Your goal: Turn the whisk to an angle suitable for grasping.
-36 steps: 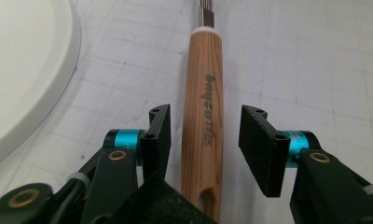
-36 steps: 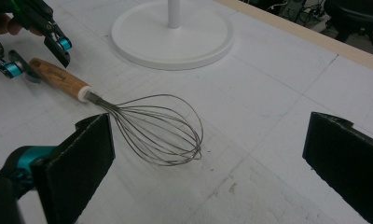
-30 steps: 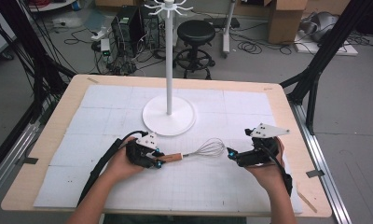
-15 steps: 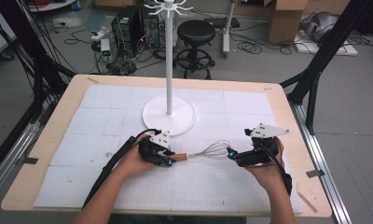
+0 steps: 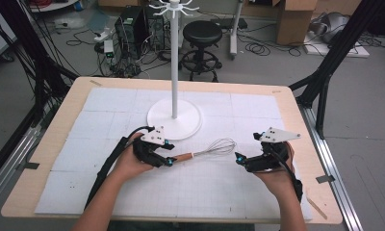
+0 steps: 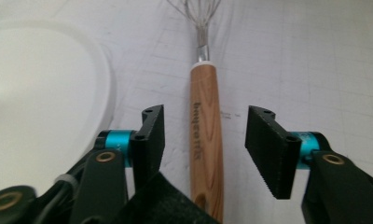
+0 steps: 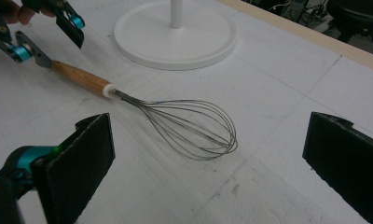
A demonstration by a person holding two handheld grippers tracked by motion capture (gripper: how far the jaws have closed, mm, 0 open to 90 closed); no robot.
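A wire whisk [image 5: 214, 148] with a wooden handle [image 6: 204, 130] lies flat on the white gridded mat, its wire head pointing right. My left gripper [image 5: 169, 154] is open, one jaw on each side of the handle's end with a gap on both sides, as the left gripper view [image 6: 207, 122] makes plain. My right gripper [image 5: 239, 159] is open just right of the wire head; in its own view [image 7: 212, 144] the wide-apart jaws frame the wire loops [image 7: 189, 128] from a short way off. The left gripper [image 7: 49, 37] also appears there at the handle's end.
A white hook stand with a tall pole [image 5: 173, 62] and a round base [image 5: 174, 118] stands just behind the whisk, its base rim [image 6: 58, 84] close to my left jaw. The mat covers a wooden table [image 5: 60, 120]. A stool [image 5: 201, 33] and cables lie beyond it.
My left gripper has moved right along the table until its open jaws came around the whisk's handle end. The right gripper and the whisk have stayed put.
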